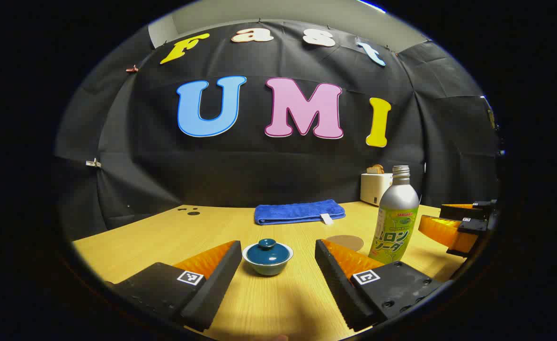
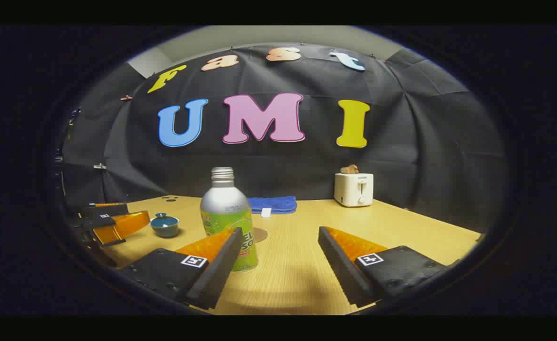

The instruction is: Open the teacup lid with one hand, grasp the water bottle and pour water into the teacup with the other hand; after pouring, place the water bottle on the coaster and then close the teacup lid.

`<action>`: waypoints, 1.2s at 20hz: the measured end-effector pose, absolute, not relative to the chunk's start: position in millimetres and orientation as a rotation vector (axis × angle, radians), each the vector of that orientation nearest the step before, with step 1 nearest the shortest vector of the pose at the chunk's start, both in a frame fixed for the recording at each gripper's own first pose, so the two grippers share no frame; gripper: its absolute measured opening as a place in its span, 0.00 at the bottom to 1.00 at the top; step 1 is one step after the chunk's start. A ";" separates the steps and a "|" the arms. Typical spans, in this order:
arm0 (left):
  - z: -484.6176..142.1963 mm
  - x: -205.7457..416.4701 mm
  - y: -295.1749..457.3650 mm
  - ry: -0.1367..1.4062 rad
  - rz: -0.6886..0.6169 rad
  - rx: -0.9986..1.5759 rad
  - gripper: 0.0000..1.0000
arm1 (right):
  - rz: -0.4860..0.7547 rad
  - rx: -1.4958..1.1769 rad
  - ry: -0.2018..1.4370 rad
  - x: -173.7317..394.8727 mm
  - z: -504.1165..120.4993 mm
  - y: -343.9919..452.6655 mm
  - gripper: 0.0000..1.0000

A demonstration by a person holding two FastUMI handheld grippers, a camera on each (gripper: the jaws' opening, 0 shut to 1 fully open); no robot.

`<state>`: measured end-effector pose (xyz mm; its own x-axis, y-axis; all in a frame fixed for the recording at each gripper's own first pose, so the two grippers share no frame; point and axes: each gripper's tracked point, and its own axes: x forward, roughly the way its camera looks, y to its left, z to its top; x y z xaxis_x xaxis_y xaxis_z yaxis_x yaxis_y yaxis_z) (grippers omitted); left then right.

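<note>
Both jaws spread and empty, the left gripper [image 1: 278,265] faces the lidded teal ceramic teacup [image 1: 267,256] at 12 o'clock, the right gripper [image 2: 278,263] has the silver-and-green metal water bottle [image 2: 227,215] at 11, the round brown coaster [image 1: 345,242] bare: 0 steps done.

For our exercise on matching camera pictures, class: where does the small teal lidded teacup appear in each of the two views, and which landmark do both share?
Left gripper view: the small teal lidded teacup sits low at centre, on the wooden table between that view's own fingers.
Right gripper view: it sits at mid-left, left of the silver and green bottle, beside the other tongs.
Shared landmark: the folded blue towel at the table's far edge.
</note>
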<state>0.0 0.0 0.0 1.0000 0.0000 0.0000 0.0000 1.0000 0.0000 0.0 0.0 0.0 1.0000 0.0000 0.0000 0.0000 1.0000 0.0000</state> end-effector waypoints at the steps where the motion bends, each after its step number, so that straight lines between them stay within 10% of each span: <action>1: -1.2 -0.2 0.2 0.001 0.000 0.000 0.99 | 0.000 0.000 -0.002 -0.6 0.3 0.0 0.99; 24: -0.9 4.4 13.2 0.000 0.041 0.001 0.99 | 0.027 0.000 -0.003 1.2 -0.5 1.8 0.99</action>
